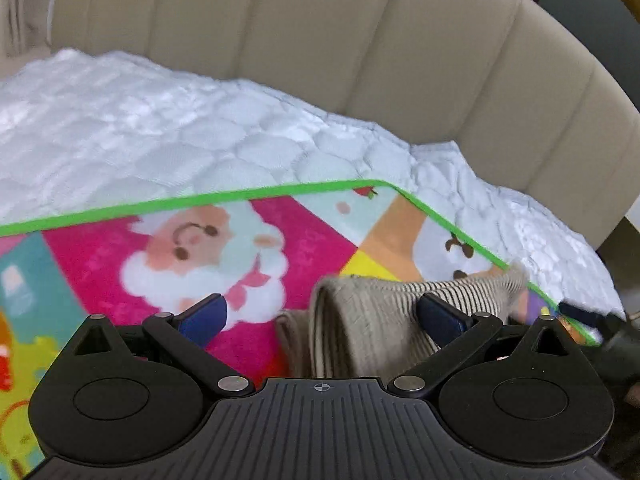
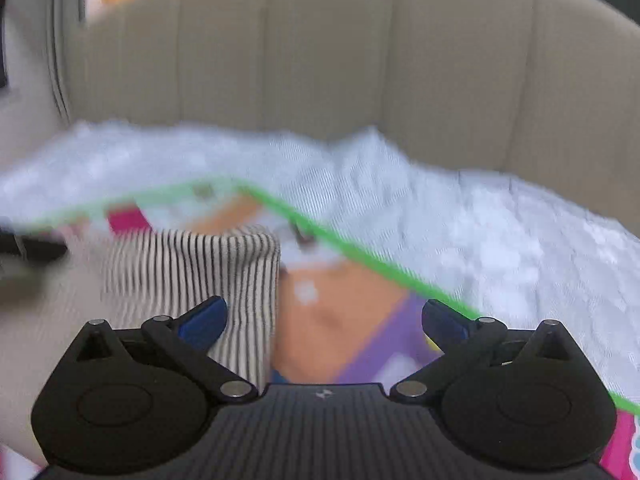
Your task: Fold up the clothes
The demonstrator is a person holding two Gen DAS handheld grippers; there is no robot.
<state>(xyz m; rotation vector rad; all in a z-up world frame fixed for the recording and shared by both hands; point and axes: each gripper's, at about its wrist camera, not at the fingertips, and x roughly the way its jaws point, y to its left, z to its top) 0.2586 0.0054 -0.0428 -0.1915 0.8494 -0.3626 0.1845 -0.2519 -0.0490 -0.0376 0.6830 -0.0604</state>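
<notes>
A beige garment with thin dark stripes (image 1: 372,320) lies in a folded bundle on a colourful cartoon play mat (image 1: 120,264). In the left wrist view my left gripper (image 1: 322,316) is open; the folded end of the garment sits between its blue pads, nearer the right pad (image 1: 438,318). In the blurred right wrist view the striped garment (image 2: 192,276) lies to the left, behind the left pad (image 2: 204,322). My right gripper (image 2: 324,320) is open with only the mat (image 2: 340,320) between its fingers.
The mat has a green border (image 1: 200,200) and rests on a white quilted cover (image 1: 160,120). A beige padded headboard (image 1: 320,40) curves behind. The other gripper's dark tip (image 1: 600,320) shows at the right edge of the left wrist view.
</notes>
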